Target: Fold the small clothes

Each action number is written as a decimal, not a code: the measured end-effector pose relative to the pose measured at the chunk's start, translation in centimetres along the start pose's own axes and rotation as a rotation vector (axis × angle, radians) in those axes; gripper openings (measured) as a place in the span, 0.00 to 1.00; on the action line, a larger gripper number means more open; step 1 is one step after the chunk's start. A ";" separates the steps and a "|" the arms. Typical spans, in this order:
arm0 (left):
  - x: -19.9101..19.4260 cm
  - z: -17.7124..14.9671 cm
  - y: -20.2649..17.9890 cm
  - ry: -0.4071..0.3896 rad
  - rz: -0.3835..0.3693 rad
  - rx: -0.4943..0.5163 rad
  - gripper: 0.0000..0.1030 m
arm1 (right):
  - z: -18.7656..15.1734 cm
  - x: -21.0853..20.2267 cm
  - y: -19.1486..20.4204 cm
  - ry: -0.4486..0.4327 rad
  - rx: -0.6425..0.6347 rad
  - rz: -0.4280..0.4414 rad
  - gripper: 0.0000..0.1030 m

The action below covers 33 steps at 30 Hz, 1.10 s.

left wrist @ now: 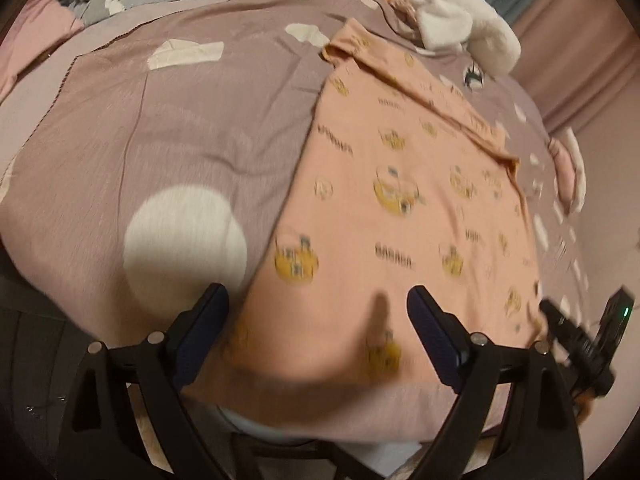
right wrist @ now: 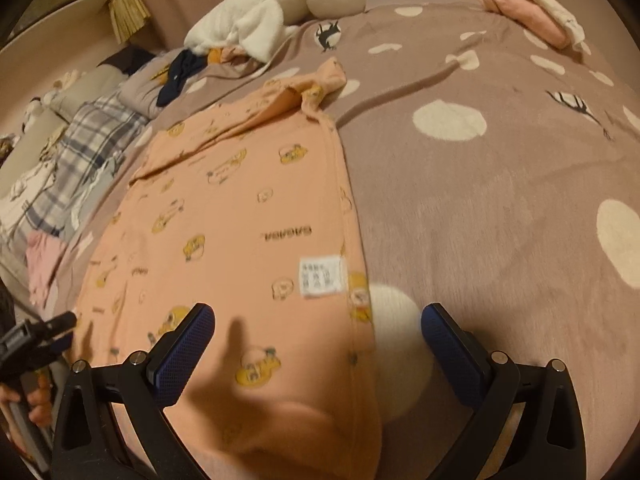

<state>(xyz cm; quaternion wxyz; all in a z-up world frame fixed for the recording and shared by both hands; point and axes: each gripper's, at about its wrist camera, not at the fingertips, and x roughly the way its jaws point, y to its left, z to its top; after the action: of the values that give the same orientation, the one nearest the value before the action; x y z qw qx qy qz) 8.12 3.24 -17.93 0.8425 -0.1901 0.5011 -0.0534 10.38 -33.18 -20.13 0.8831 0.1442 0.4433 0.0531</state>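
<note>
**Peach garment laid flat on the bed, both claws spread and empty**

A small peach garment with a yellow cartoon print lies spread on a mauve bedspread dotted with cream circles, close to the bed's near edge. One sleeve is already folded across its far end. A white care label shows near its right-hand edge, so it seems to lie inside out or back up.

The left gripper hovers over the garment's near left edge, jaws spread wide, nothing between them. The right gripper hovers over the near right edge, jaws likewise spread and empty, one finger above the cloth and the other above bare bedspread.

Risks, as a judgement: a finger closing here could pinch the bedspread along with the garment and drag both up. Grabbing only the top layer could undo the folded sleeve. The hem sits near the bed's edge, so an uneven pull could slide it off. A fluffy white blanket and other loose clothes at the far side could snag the next fold.
</note>
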 end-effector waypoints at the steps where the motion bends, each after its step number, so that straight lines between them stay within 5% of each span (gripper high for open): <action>1: -0.1 -0.6 -0.1 0.004 -0.006 0.004 0.88 | 0.0 0.0 -0.2 -0.002 0.017 0.008 1.00; 8: -0.9 -1.8 2.5 0.058 -0.155 -0.150 0.88 | -0.5 -0.4 -0.9 -0.006 0.072 0.049 1.00; 15: -1.2 -1.7 3.6 0.066 -0.238 -0.290 0.89 | -0.5 0.0 -0.1 -0.005 0.052 -0.004 1.00; 25: -1.5 -1.5 3.2 0.057 -0.296 -0.319 0.87 | 0.1 1.3 1.2 -0.004 -0.009 -0.113 1.00; 30: -1.4 -1.4 3.6 0.072 -0.430 -0.390 0.79 | 0.2 1.4 1.2 -0.012 -0.021 -0.113 1.00; 33: -1.0 -1.1 3.1 0.081 -0.370 -0.354 0.74 | 0.2 1.4 1.2 -0.014 -0.017 -0.109 1.00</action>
<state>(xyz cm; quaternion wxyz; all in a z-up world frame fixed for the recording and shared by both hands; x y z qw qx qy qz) 6.38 6.10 -18.70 0.7512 -0.4210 0.4926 -0.1255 11.41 -31.78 -20.73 0.8890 0.1130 0.4436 0.0078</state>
